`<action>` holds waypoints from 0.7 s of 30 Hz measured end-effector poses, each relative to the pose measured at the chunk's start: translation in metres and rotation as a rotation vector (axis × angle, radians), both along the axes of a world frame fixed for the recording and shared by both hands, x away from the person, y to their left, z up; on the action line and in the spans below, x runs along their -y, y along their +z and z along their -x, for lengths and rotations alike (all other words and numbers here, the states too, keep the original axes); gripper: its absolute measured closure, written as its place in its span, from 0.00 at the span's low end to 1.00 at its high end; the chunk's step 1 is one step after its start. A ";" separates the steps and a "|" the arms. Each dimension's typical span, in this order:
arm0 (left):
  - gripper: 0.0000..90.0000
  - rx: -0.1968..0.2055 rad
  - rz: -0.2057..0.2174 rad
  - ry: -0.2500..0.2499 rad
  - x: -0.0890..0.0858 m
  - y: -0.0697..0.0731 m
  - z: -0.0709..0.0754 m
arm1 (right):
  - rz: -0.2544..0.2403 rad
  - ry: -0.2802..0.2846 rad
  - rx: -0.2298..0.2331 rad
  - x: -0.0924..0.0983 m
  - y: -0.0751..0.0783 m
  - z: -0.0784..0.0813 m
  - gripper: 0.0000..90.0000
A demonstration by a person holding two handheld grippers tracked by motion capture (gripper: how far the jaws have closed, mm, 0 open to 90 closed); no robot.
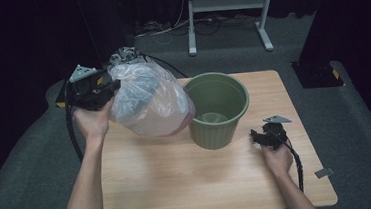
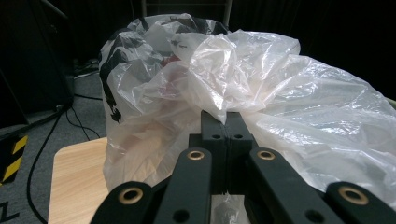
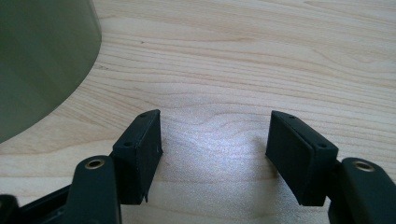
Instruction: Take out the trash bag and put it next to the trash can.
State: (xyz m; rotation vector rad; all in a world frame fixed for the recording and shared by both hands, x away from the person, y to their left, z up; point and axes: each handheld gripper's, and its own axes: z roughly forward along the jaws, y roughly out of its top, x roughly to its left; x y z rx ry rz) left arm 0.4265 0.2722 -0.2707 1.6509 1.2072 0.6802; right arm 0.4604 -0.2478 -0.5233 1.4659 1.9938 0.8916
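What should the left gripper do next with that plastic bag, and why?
Probably carry the plastic bag rightward over the green bin. The left gripper is shut on its film, and the bag hangs beside the bin's rim, not above the opening.

My right claw [image 3: 214,156] over the wooden surface [image 3: 261,60], green bin [image 3: 39,60] at the edge

From here I see both black jaws rising from the bottom of the view, standing well apart with nothing between them but bare pale wood grain. A soft bright patch of light lies on the surface in the gap between them. The curved, dull green wall of the bin takes up the upper left corner, standing on the wood off to the left of my left jaw and apart from it. Brass-coloured rivets show on the jaw arms.
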 end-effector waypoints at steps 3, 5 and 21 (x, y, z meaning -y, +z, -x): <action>1.00 -0.008 0.019 0.002 -0.006 -0.004 -0.001 | 0.000 0.000 0.000 0.000 0.000 0.000 0.39; 1.00 -0.014 0.022 0.012 -0.010 -0.007 0.000 | 0.000 0.000 0.000 0.000 0.000 0.000 0.39; 1.00 -0.036 -0.004 0.071 -0.026 -0.019 0.001 | 0.001 0.001 0.000 0.000 0.000 0.000 0.39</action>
